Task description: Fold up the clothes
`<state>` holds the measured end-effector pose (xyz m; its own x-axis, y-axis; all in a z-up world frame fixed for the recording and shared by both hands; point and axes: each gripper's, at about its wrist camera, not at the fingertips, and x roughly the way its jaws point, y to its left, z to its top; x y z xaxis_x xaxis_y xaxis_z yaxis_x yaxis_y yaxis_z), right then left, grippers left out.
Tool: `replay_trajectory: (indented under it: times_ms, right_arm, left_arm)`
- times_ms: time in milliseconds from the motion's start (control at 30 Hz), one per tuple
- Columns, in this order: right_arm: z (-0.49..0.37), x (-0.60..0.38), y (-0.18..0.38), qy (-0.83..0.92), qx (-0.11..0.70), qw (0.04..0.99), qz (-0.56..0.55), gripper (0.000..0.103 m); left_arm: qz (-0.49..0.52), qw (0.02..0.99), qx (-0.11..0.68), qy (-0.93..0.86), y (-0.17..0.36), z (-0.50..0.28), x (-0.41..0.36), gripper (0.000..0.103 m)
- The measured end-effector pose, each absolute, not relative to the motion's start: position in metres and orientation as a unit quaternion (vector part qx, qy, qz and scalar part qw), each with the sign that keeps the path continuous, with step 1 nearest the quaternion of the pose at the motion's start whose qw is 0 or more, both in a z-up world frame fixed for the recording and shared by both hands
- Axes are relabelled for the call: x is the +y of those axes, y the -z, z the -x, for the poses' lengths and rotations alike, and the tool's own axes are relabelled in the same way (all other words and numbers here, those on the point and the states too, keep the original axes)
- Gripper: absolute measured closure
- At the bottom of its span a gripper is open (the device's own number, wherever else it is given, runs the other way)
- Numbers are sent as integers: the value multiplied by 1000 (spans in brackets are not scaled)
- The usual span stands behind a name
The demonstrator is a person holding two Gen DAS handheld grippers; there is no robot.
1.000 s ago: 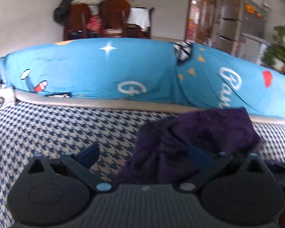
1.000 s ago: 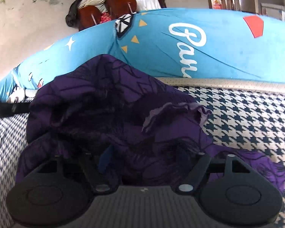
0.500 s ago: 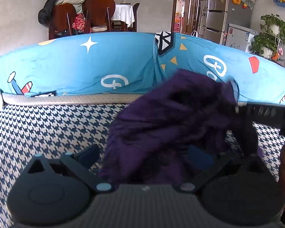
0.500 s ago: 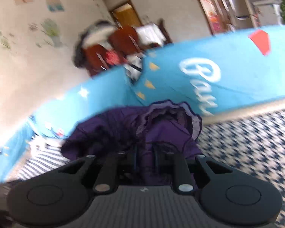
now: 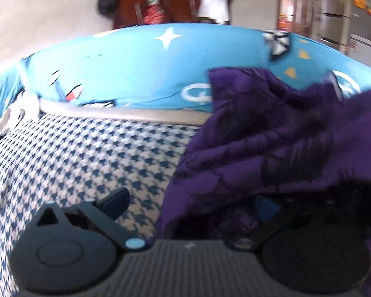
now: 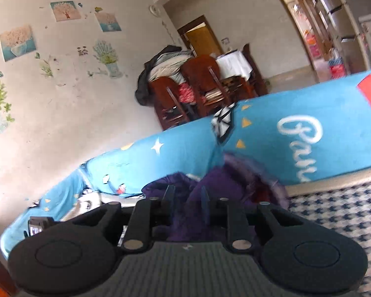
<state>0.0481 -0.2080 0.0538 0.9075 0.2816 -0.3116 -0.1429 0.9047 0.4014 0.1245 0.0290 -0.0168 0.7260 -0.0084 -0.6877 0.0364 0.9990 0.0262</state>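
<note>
Purple garment [image 6: 225, 193] hangs pinched in the narrowed right claw [image 6: 186, 199], draping over the wide-spread left claw [image 5: 193, 203].

Your right hand-held gripper [image 6: 186, 199] pinches a fold of the purple garment [image 6: 217, 185], its jaws having just closed, lifted above the houndstooth cushion [image 6: 334, 208] before the blue backrest [image 6: 272, 143].

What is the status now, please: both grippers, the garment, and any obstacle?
Right gripper pinching the purple garment, lifted. Left gripper open, one finger over the houndstooth cover, the other under cloth. No obstacle seen.
</note>
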Motion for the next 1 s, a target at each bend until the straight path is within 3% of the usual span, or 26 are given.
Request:
replay_trajectory:
  times_ms: [433, 600, 867, 1000]
  right_arm:
    - [-21, -228, -34, -51, 271, 951, -142, 77]
    - [-10, -222, -24, -81, 299, 942, -129, 65]
    - [-4, -196, 1, -124, 337, 926, -118, 34]
    - [-12, -178, 21, -124, 358, 918, -115, 34]
  left_arm:
    - [1, 927, 368, -72, 11, -142, 63, 0]
    - [18, 930, 363, -61, 2, -137, 71, 0]
    - [35, 938, 346, -13, -14, -120, 62, 0]
    - [31, 942, 334, 17, -20, -114, 52, 0]
